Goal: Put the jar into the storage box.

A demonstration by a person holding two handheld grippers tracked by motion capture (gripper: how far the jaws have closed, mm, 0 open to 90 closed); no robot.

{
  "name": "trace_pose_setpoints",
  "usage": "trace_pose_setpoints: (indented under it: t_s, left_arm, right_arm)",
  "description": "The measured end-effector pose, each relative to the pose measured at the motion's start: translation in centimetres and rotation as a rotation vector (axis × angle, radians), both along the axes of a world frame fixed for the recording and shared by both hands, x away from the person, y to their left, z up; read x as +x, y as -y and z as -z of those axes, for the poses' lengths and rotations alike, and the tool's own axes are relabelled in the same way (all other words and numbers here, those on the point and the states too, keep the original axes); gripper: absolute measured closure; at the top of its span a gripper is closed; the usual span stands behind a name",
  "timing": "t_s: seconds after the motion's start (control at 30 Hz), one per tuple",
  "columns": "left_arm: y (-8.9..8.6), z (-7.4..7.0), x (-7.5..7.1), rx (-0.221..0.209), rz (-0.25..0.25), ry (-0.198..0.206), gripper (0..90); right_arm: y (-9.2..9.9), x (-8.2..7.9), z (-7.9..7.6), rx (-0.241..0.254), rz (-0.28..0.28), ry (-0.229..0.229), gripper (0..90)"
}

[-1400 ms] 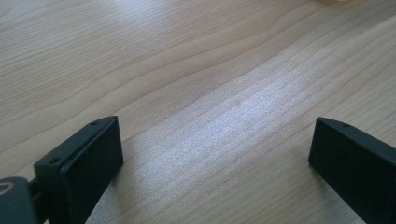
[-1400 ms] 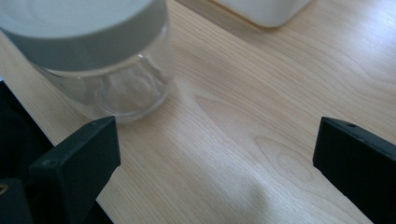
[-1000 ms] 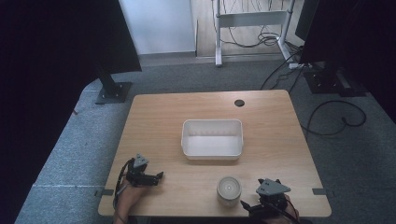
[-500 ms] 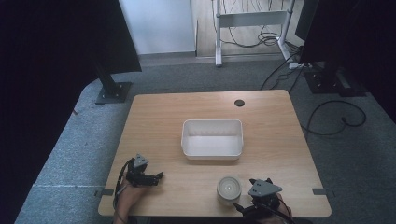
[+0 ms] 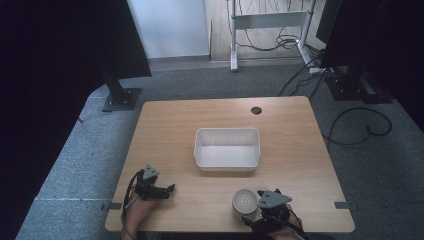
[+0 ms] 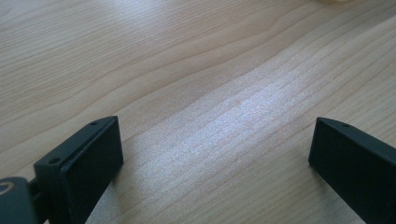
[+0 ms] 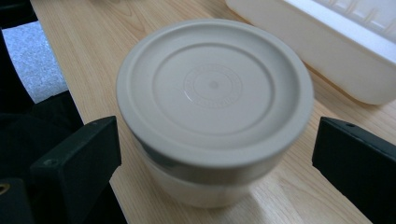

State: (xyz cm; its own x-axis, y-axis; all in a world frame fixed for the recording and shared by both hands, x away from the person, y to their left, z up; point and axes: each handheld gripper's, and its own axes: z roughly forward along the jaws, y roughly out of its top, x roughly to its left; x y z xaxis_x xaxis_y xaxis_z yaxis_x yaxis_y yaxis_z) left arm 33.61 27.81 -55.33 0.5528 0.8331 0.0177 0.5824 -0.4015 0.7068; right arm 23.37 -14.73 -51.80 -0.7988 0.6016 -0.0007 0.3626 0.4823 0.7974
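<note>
A round off-white container [image 5: 244,200] with a beige lid [image 7: 214,88] stands near the table's front edge. My right gripper [image 5: 256,209] is just right of it, open. In the right gripper view my right gripper [image 7: 217,140] has one black jaw on each side of the container, with a gap to each. My left gripper [image 5: 167,190] rests at the front left of the table, open. In the left gripper view the left gripper [image 6: 215,144] has bare wood between its jaws.
A white rectangular tray [image 5: 199,150] sits empty at the table's middle, just beyond the container; its wall [image 7: 327,51] is close behind the container. A dark cable hole [image 5: 256,110] lies at the far edge. The table's front edge [image 7: 60,79] runs beside the container.
My right gripper has moved left along the front edge, up to the container, which now sits between its open jaws. The left gripper has not moved.
</note>
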Motion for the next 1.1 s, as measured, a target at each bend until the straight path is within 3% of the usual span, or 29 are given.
trace_pose_setpoints:
  t_s: [0.37,0.77,1.0,1.1]
  left_arm:
    - [0.0,0.0,0.0,-0.001,0.000,0.000,2.7]
    - [0.0,0.0,0.0,0.000,0.000,0.000,2.7]
    - [0.0,0.0,0.0,0.000,0.000,0.000,2.7]
    - [0.0,0.0,0.0,0.000,0.000,0.000,2.7]
  right_arm:
    - [-1.1,0.7,0.6,0.003,-0.017,-0.029,2.9]
    - [-1.8,1.2,1.1,-0.003,0.009,-0.043,8.8]
    - [-2.2,0.9,0.8,-0.032,0.047,-0.020,9.3]
    - [-2.2,1.0,0.5,-0.023,0.056,-0.007,9.3]
